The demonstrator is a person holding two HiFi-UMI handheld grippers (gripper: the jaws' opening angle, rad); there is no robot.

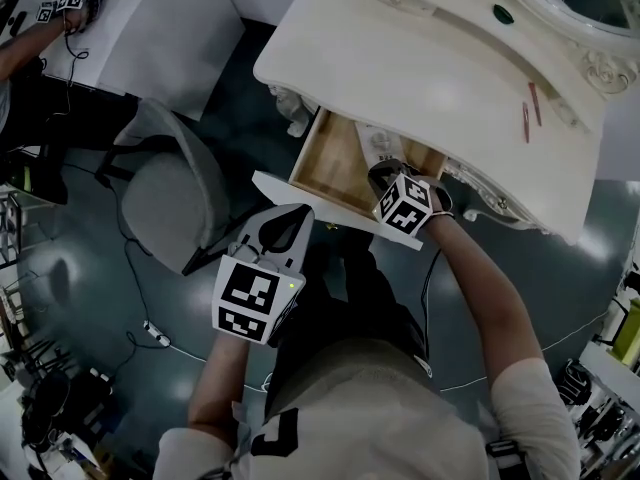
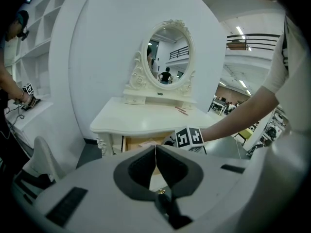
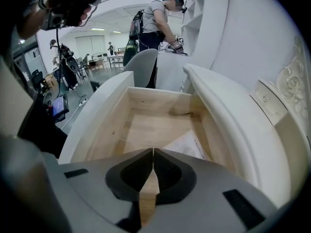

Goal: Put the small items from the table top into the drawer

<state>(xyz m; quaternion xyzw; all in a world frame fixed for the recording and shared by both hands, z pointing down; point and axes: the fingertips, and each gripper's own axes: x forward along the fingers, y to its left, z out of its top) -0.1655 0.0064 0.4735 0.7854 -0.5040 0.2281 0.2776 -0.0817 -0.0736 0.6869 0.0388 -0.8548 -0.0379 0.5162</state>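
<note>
Lower centre of the head view: the person's pale shirt fills the foreground, and both forearms reach upward in the frame.

1. Left of centre stands a grey chair on the dark floor.
2. The left gripper sits just below centre, short of the drawer front. Its claw is pressed together and carries nothing.
3. The drawer stands open at centre, pulled out from under the front edge of the table top.
4. The right gripper hangs over the open drawer and points down into it. Its claw is pressed together and empty. The right gripper view shows bare wooden drawer floor below the tips and a sheet of paper just to their right.
5. Two thin reddish sticks lie flat on the table top at upper right, near each other and well apart from both grippers. They are not yet in the drawer.
6. A small dark-green round thing sits higher in the frame. Whether it is loose cannot be told.

Handling, by judgement:
- The reddish sticks look light, stiff and slender.
- Lying on a smooth glossy surface, they are likely to roll or skid when nudged.
- Take one stick at a time, at mid-length.
- Spread the claw across its width, with the tips set down close to the table top.
- Close fully, because so thin a thing gives the claw little to grip.
</note>
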